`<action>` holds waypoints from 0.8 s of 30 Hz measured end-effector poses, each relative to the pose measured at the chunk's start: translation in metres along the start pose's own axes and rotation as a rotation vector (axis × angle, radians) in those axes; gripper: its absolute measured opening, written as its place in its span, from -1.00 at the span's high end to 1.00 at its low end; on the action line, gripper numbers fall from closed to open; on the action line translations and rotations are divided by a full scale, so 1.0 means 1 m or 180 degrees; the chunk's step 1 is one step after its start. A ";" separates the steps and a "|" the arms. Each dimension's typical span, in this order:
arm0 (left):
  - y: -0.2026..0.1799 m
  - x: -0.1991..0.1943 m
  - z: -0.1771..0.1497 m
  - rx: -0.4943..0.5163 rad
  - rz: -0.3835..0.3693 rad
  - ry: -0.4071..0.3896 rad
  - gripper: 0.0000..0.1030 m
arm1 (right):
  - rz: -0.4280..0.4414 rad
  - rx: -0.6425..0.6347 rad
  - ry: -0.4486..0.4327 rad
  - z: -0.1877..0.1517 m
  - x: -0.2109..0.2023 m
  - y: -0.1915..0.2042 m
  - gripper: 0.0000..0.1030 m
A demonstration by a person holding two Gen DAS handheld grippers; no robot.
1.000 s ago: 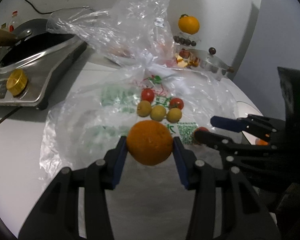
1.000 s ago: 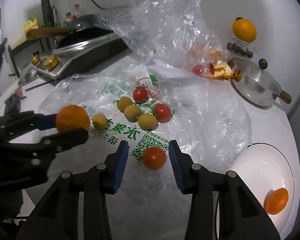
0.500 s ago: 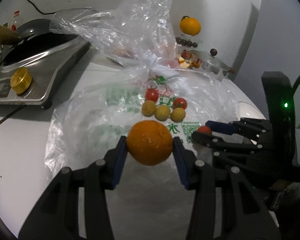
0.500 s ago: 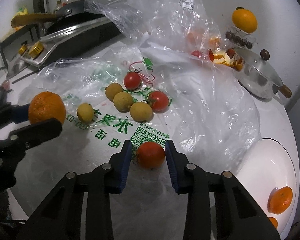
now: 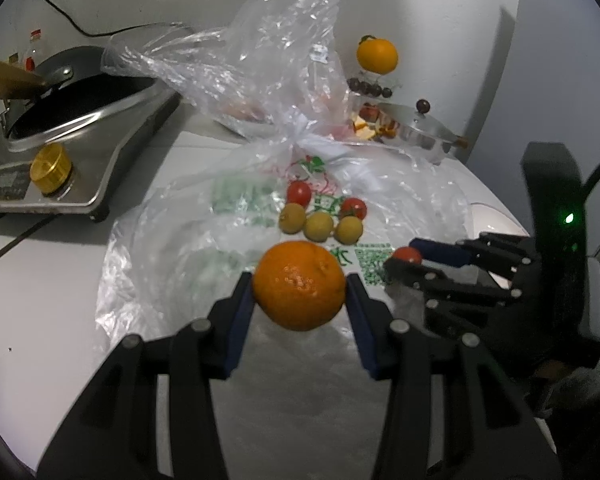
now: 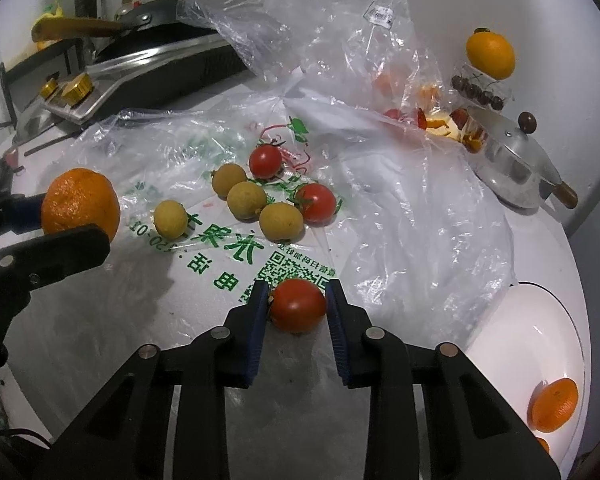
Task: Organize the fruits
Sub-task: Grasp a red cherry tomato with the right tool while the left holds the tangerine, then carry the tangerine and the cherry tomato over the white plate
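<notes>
My left gripper (image 5: 300,294) is shut on a large orange (image 5: 299,285), held just above the printed plastic bag (image 5: 188,240). In the right wrist view the same orange (image 6: 80,202) shows at the left edge. My right gripper (image 6: 298,306) is closing onto a red tomato (image 6: 298,304) that lies on the bag, and both blue pads press its sides. The left wrist view has that tomato (image 5: 407,255) between the right fingers. Two more tomatoes (image 6: 316,203) and several small yellow-brown fruits (image 6: 246,200) lie on the bag beyond.
A white plate (image 6: 540,340) at the right holds another orange (image 6: 555,404). A crumpled clear bag (image 6: 332,40) stands behind the fruit. An induction cooker with a pan (image 5: 80,120) sits at the left. At the back right are a steel pot lid (image 6: 516,168) and an orange (image 6: 491,57).
The right gripper's jaws have narrowed from open around the tomato to pressing on it. The left gripper has kept still with the orange.
</notes>
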State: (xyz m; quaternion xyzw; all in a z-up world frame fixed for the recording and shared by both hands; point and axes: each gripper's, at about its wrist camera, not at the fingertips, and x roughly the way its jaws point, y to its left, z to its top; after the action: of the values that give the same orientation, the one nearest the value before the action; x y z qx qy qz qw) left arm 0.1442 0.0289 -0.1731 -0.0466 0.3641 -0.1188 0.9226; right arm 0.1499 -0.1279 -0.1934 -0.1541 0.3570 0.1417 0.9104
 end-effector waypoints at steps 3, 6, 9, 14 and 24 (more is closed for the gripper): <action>-0.005 -0.004 0.001 0.0019 0.0002 -0.0014 0.10 | 0.0014 0.0035 -0.0065 0.001 -0.011 -0.005 0.40; -0.011 -0.007 0.001 0.0044 0.0001 -0.0029 0.10 | 0.0027 0.0051 -0.0120 0.000 -0.020 -0.008 0.40; -0.018 -0.010 0.002 0.0078 -0.0005 -0.0028 0.10 | 0.0044 0.0068 -0.0168 -0.001 -0.030 -0.010 0.40; -0.031 -0.014 0.002 0.0122 -0.0017 -0.0024 0.10 | 0.0055 0.0101 -0.0254 -0.005 -0.044 -0.017 0.40; -0.058 -0.017 0.003 0.0223 -0.0015 -0.0026 0.10 | 0.0046 0.0242 -0.0380 -0.017 -0.069 -0.040 0.40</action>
State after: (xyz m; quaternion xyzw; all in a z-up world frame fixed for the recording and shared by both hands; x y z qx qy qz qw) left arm 0.1231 -0.0231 -0.1495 -0.0156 0.3558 -0.1335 0.9248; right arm 0.1062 -0.1814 -0.1504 -0.1081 0.3083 0.1435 0.9342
